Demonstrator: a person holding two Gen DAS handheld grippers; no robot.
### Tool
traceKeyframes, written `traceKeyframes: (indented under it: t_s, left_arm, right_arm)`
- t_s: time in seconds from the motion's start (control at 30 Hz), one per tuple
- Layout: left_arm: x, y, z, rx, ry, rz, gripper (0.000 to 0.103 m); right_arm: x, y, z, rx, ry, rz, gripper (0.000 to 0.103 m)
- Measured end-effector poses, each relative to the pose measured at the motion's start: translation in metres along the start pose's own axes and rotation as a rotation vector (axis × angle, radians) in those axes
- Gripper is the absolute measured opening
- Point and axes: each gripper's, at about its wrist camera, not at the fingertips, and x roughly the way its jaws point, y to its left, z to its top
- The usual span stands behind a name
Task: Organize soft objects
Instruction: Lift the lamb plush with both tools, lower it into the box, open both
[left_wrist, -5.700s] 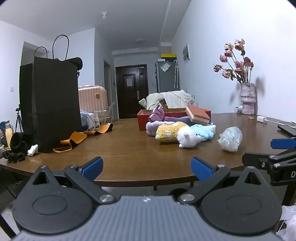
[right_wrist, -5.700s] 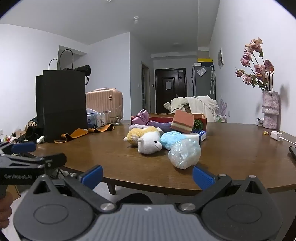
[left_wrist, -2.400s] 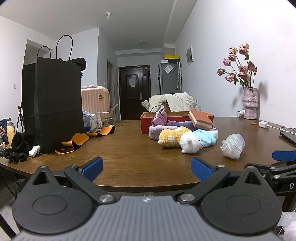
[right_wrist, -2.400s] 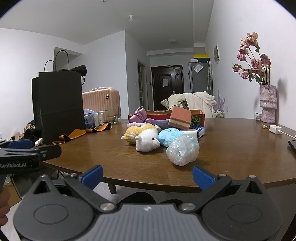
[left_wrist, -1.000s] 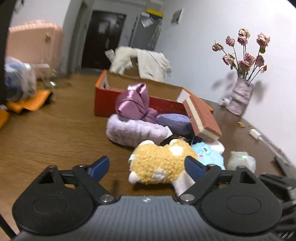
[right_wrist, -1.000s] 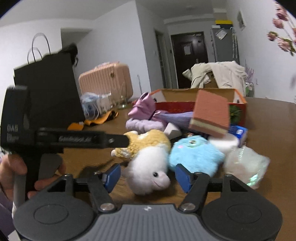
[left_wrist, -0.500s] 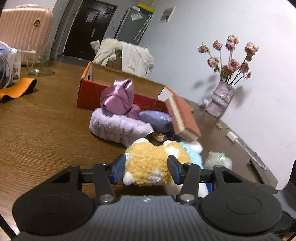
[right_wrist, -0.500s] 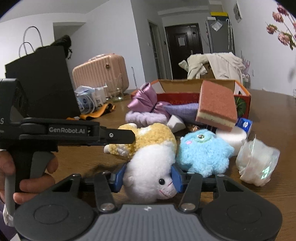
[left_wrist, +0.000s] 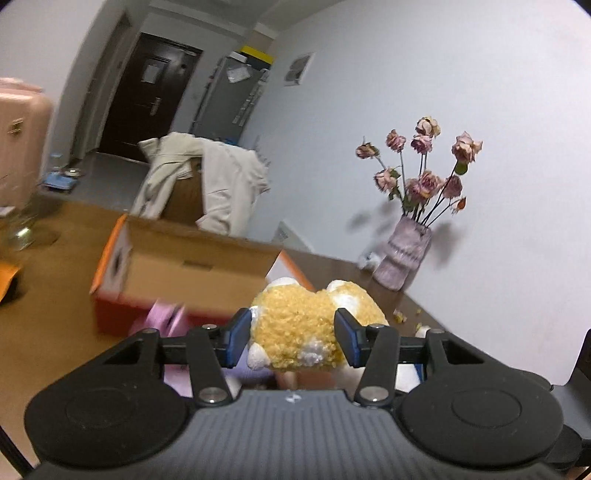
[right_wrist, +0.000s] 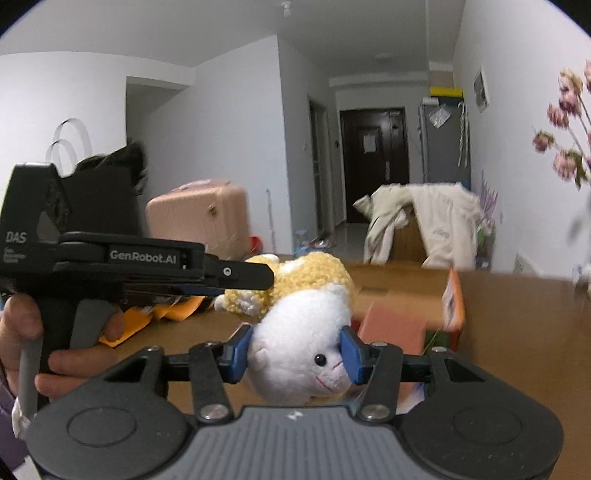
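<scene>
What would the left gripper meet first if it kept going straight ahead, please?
Probably the open box. The left gripper, shut on the yellow plush, points over the box's near wall, so the plush would likely reach the inside or far wall first. Depth is unclear; it might pass above.

yellow toy (left_wrist: 299, 332): you see curly, woolly plush
white toy (right_wrist: 303, 354): smooth, short plush, glossy bead eye
table (right_wrist: 517, 332): your brown wood, slight sheen
box (left_wrist: 192, 258): matt cardboard
vase (left_wrist: 402, 258): rough, ribbed ceramic look
</scene>
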Motion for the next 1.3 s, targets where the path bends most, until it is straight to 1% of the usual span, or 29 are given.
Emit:
traceKeyframes:
  t_s: [0.13,0.2,0.27,0.33,0.4,0.43,0.47,0.53,0.63,0.67,0.7,0.77,0.8,0.83,0.87,0.93,1.0,1.07,1.17,1.27,1.3]
  left_arm:
    - [0.079,0.006,0.054,-0.005,0.042,-0.004,0.050]
    - [0.120,0.017,0.070,-0.048,0.092,0.011,0.050]
    - [0.161,0.027,0.081,-0.054,0.124,0.026,0.051]
    - [0.199,0.040,0.086,-0.050,0.145,0.061,0.052]
    - [0.229,0.050,0.085,-0.040,0.166,0.121,0.054]
    - [0.243,0.054,0.082,-0.026,0.181,0.136,0.054]
    - [0.257,0.058,0.081,-0.028,0.203,0.154,0.054]
    - [0.284,0.064,0.079,-0.028,0.258,0.155,0.055]
    - [0.306,0.075,0.077,-0.024,0.301,0.199,0.061]
    - [0.308,0.078,0.076,-0.032,0.294,0.212,0.063]
    - [0.306,0.079,0.076,-0.033,0.283,0.223,0.069]
    - [0.299,0.081,0.075,-0.016,0.266,0.235,0.071]
    - [0.294,0.080,0.076,-0.010,0.257,0.236,0.073]
    - [0.289,0.079,0.077,-0.005,0.247,0.238,0.074]
    - [0.282,0.077,0.079,0.003,0.235,0.241,0.075]
    - [0.266,0.071,0.084,0.025,0.211,0.257,0.080]
    - [0.248,0.062,0.090,0.059,0.187,0.272,0.080]
    - [0.227,0.051,0.098,0.103,0.168,0.278,0.080]
    - [0.188,0.032,0.110,0.176,0.132,0.296,0.083]
    - [0.147,0.014,0.119,0.237,0.084,0.316,0.088]
    - [0.133,0.008,0.121,0.249,0.071,0.324,0.089]
  right_arm:
    - [0.048,-0.047,0.048,-0.007,0.024,-0.030,0.048]
    - [0.081,-0.075,0.067,0.006,0.060,-0.040,0.048]
    - [0.117,-0.104,0.079,0.028,0.102,-0.050,0.047]
    - [0.151,-0.127,0.083,0.063,0.138,-0.056,0.047]
    - [0.187,-0.148,0.082,0.089,0.172,-0.070,0.047]
    - [0.203,-0.155,0.079,0.090,0.188,-0.083,0.047]
    - [0.220,-0.161,0.075,0.103,0.206,-0.089,0.047]
    - [0.247,-0.171,0.070,0.127,0.240,-0.082,0.047]
    - [0.277,-0.175,0.063,0.100,0.289,-0.138,0.047]
    - [0.284,-0.178,0.062,0.103,0.300,-0.153,0.047]
    - [0.289,-0.179,0.061,0.097,0.310,-0.169,0.047]
    - [0.296,-0.178,0.058,0.053,0.318,-0.234,0.050]
    - [0.299,-0.178,0.055,0.037,0.326,-0.268,0.054]
    - [0.300,-0.179,0.053,0.033,0.335,-0.285,0.053]
    - [0.301,-0.180,0.051,0.035,0.340,-0.294,0.054]
    - [0.296,-0.181,0.052,0.041,0.329,-0.280,0.056]
    - [0.286,-0.179,0.058,0.032,0.320,-0.287,0.056]
    - [0.269,-0.175,0.071,0.022,0.286,-0.285,0.056]
    - [0.230,-0.168,0.099,0.024,0.225,-0.256,0.057]
    - [0.185,-0.158,0.127,0.005,0.160,-0.252,0.069]
    - [0.169,-0.154,0.134,-0.003,0.141,-0.250,0.074]
